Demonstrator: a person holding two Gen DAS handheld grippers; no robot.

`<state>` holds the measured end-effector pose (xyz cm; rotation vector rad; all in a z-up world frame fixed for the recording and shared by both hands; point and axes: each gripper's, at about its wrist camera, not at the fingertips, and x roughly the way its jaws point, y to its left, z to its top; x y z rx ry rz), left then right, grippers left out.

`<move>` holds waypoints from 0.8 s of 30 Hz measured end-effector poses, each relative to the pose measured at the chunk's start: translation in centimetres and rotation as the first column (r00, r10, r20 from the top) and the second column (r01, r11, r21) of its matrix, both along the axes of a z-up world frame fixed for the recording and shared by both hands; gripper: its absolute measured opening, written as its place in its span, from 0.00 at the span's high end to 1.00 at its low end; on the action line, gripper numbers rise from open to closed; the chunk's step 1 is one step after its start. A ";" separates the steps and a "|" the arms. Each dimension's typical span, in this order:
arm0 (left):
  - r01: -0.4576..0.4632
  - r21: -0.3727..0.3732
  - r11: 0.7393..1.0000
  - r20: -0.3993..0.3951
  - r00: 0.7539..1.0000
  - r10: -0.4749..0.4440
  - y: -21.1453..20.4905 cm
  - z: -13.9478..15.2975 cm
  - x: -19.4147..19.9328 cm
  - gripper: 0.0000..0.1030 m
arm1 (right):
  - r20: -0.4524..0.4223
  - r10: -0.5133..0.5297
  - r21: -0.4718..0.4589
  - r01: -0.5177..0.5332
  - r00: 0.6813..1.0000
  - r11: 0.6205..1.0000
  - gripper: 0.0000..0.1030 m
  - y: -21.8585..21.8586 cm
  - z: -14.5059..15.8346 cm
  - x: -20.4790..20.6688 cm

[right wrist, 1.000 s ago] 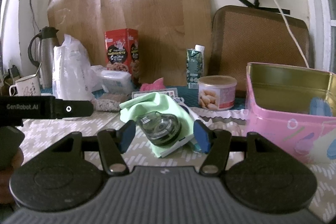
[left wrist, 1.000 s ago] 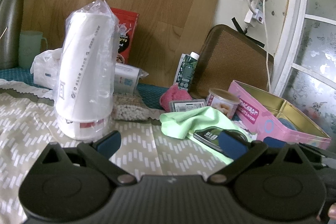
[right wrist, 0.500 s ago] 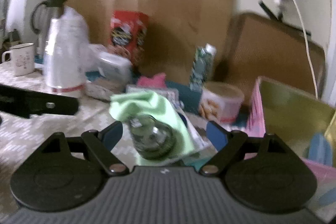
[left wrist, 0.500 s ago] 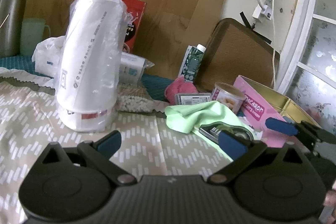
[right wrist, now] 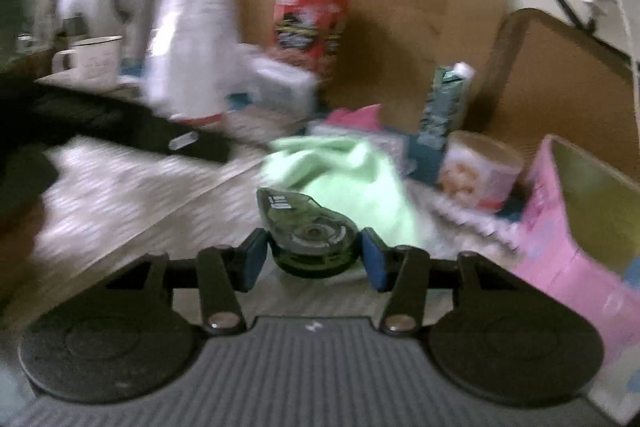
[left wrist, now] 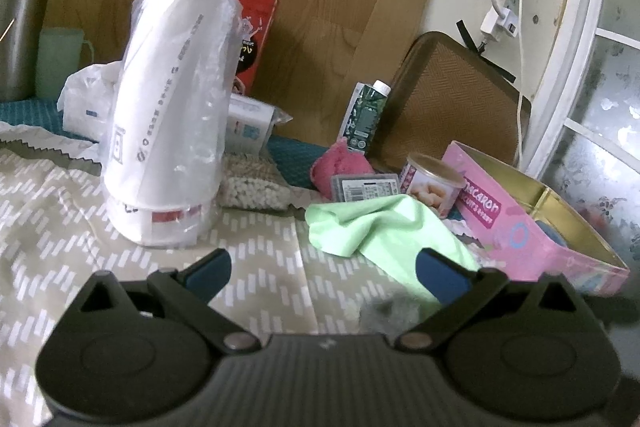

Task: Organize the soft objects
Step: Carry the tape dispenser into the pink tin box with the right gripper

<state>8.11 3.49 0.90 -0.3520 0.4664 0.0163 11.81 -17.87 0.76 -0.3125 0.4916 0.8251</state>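
Note:
A light green cloth point(left wrist: 380, 227) point(right wrist: 344, 171) lies crumpled on the patterned tablecloth. A pink cloth point(left wrist: 336, 167) point(right wrist: 356, 115) sits behind it. My right gripper point(right wrist: 314, 261) has its jaws closing, and both blue pads touch the sides of a dark green tape dispenser point(right wrist: 308, 223) just in front of the green cloth. In the left wrist view only a grey blur point(left wrist: 388, 309) shows near the cloth's near edge. My left gripper point(left wrist: 324, 267) stands open over the tablecloth with nothing between its fingers.
An open pink tin box point(left wrist: 520, 227) point(right wrist: 560, 227) stands at the right. A small round can point(left wrist: 430, 183), a carton point(left wrist: 364, 115), a bagged stack of white cups point(left wrist: 168, 131), a red packet point(right wrist: 308, 23) and a flask point(left wrist: 20, 7) crowd the back.
The right gripper's jaws opened wide, then closed in on the tape dispenser, and the gripper rolled. In the left wrist view the dispenser is gone from its spot on the green cloth. The left gripper stayed open.

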 end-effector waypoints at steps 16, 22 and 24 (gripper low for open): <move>-0.007 -0.036 0.999 -0.038 0.999 0.005 0.6 -0.2 0.0 0.03 | -0.139 0.077 0.077 -0.067 0.987 0.995 0.47 -2.7 -0.7 -3.9; 0.044 -0.186 0.981 -0.111 0.992 -0.066 1.1 -0.1 -2.1 0.10 | -0.159 0.078 0.112 -0.061 0.984 0.992 0.49 -3.4 -0.9 -3.7; 0.071 -0.223 0.972 -0.113 0.989 -0.098 0.9 0.5 -3.0 0.11 | -0.211 0.075 0.165 -0.040 0.974 0.985 0.49 -4.1 -0.9 -3.0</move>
